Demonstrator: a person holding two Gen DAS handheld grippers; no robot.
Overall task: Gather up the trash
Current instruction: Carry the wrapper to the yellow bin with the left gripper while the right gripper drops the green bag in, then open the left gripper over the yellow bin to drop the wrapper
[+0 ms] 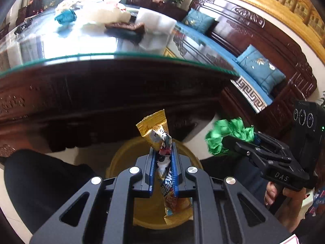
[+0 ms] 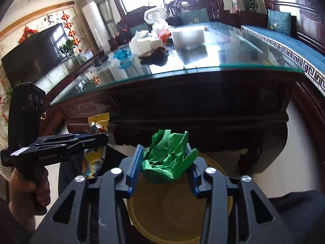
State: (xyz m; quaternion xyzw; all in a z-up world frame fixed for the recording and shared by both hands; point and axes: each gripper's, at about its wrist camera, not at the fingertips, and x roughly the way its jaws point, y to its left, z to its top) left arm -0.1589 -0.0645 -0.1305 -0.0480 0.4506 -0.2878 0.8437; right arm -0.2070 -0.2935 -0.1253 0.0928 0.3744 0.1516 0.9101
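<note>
My left gripper point(image 1: 162, 152) is shut on a yellow snack wrapper point(image 1: 155, 131) and holds it over a round yellow bin point(image 1: 124, 158) on the floor. My right gripper point(image 2: 164, 152) is shut on a crumpled green paper ball point(image 2: 166, 158) above the same bin point(image 2: 215, 166). Each gripper shows in the other's view: the right one point(image 1: 227, 142) with the green ball point(image 1: 229, 134), the left one point(image 2: 101, 139) with the wrapper point(image 2: 99, 122). A crumpled teal paper point(image 1: 65, 16) lies on the glass table top; it also shows in the right wrist view point(image 2: 121, 53).
The dark carved wooden table point(image 1: 113, 93) with a glass top point(image 2: 203, 61) stands just beyond the bin. White boxes point(image 2: 189, 33), tissues and a dark brown cloth point(image 2: 156, 51) lie on it. A wooden sofa with blue cushions point(image 1: 262, 67) runs along the right.
</note>
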